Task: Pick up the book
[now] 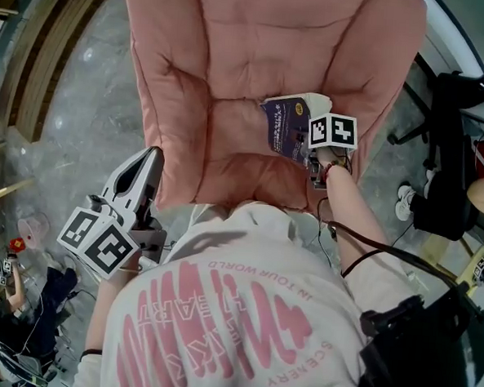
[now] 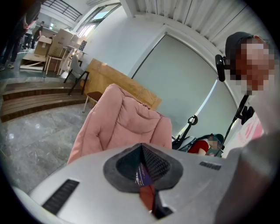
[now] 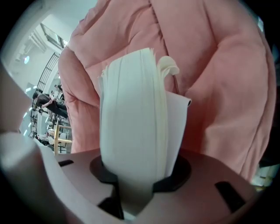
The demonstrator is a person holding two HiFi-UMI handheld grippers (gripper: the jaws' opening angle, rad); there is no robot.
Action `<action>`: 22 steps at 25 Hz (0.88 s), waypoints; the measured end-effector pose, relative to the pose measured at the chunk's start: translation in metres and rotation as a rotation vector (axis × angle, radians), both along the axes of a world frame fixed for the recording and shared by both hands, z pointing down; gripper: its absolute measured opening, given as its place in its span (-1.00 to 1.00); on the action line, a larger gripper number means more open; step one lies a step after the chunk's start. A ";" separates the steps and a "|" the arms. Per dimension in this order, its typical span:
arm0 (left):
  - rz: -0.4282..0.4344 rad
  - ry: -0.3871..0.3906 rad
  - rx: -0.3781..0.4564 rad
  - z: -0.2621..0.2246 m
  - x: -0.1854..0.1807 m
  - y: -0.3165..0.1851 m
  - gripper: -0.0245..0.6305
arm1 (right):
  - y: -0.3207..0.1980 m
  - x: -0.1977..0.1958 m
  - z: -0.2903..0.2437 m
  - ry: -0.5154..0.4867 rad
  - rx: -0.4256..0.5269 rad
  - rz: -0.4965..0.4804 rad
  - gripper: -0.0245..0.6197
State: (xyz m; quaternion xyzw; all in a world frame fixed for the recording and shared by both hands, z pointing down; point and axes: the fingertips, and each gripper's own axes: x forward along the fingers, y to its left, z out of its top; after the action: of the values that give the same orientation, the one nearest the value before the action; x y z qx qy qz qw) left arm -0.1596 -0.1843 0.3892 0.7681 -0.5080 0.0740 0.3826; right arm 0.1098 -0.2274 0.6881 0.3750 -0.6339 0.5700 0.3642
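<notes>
The right hand-held gripper (image 3: pixel 131 179) is clamped on the book (image 3: pixel 131 127): its jaws bite the lower end of the thick white page block, w/ the pages fanning up and out from the pads and one loose leaf curling at the top. From the head view the book (image 1: pixel 288 128) shows its dark purple cover, tilted, sitting over the right part of the seat of the pink padded chair (image 1: pixel 234 57), just beyond the gripper's marker cube (image 1: pixel 333 130).

The left hand-held gripper (image 1: pixel 152 160) hangs well apart, off the chair's left front corner, pointing toward the seat. Its jaws are pressed together w/ only a thin slit btw the pads; nothing is gripped there.

Around it all: grey stone floor (image 1: pixel 66 129), other people and furniture in the bkgd.

Progress, as a judgement: the grasp is made, so the main part looks done. The book seems raised at an angle, but whether its far edge touches the cushion can't be told. Left to do: carry it fully clear of the chair, keeping the pinch firm, since the soft page block could slip or splay.
</notes>
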 end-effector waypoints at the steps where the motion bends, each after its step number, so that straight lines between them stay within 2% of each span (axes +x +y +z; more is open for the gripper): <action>1: 0.006 0.002 0.004 -0.001 0.002 0.001 -0.90 | 0.003 0.000 -0.004 -0.026 -0.003 0.031 -0.39; 4: 0.025 0.005 0.009 -0.005 0.010 0.006 -0.90 | 0.010 -0.002 -0.017 -0.093 -0.003 0.109 -0.39; 9: 0.061 0.021 0.033 -0.010 0.024 0.017 -0.90 | 0.020 -0.005 -0.051 -0.194 0.045 0.177 -0.39; 17: 0.161 0.039 0.106 -0.019 0.074 0.032 -0.90 | 0.041 0.003 -0.127 -0.390 0.154 0.257 -0.39; 22: 0.204 0.051 0.146 -0.025 0.086 0.040 -0.90 | 0.052 -0.002 -0.180 -0.560 0.220 0.317 -0.39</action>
State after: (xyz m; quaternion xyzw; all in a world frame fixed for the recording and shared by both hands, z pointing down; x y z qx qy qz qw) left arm -0.0739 -0.1443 0.3639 0.8432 -0.4214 0.0556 0.3290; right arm 0.1074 -0.1750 0.5083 0.3348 -0.7007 0.6288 0.0399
